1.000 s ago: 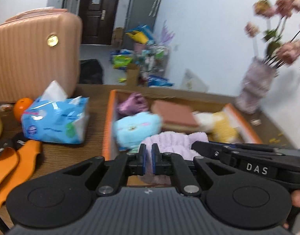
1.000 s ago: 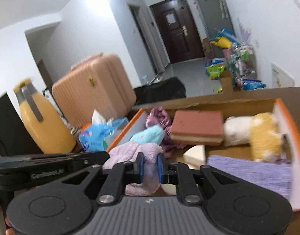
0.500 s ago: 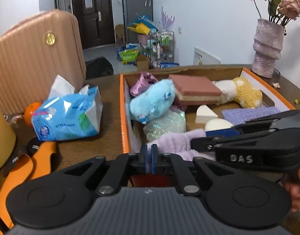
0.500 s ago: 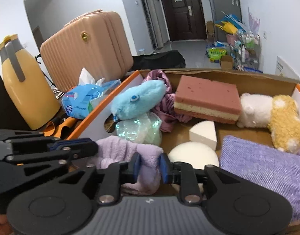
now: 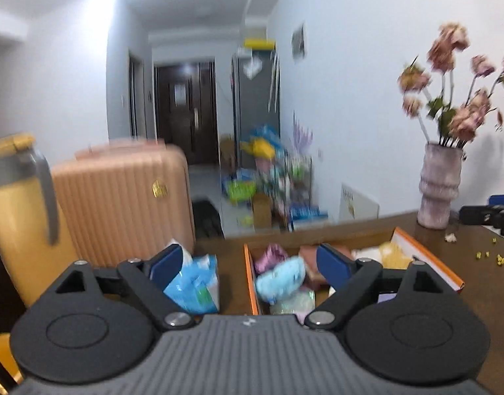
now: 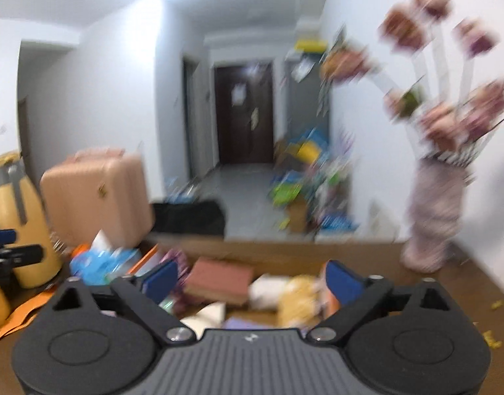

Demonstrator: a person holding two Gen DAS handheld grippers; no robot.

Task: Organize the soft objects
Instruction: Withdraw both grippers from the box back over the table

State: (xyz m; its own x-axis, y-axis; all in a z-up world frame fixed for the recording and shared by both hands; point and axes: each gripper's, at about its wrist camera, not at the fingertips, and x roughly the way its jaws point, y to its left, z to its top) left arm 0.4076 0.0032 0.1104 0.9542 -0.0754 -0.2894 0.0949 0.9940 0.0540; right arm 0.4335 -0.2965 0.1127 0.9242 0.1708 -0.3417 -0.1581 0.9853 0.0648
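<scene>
Left gripper [image 5: 248, 263] and right gripper [image 6: 252, 279]: both jaws opening, spread, nothing held. Risk: blurry, fast swing could clip the vase [image 5: 439, 187] beside the box [image 5: 426, 260].

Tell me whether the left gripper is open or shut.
Open, jaws opening: the left gripper has its blue pads spread wide, nothing gripped between them.

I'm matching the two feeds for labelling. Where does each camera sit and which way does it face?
Left wrist: sits on the left claw, facing over the orange-edged box toward the hallway door; its own two fingers show, jaws opening, nothing between them.
Right wrist: sits on the right claw, facing the same way from further right; its own fingers show, jaws opening and empty, and the left claw at the left edge.
Shared: pink suitcase, yellow jug, vase, box.
</scene>
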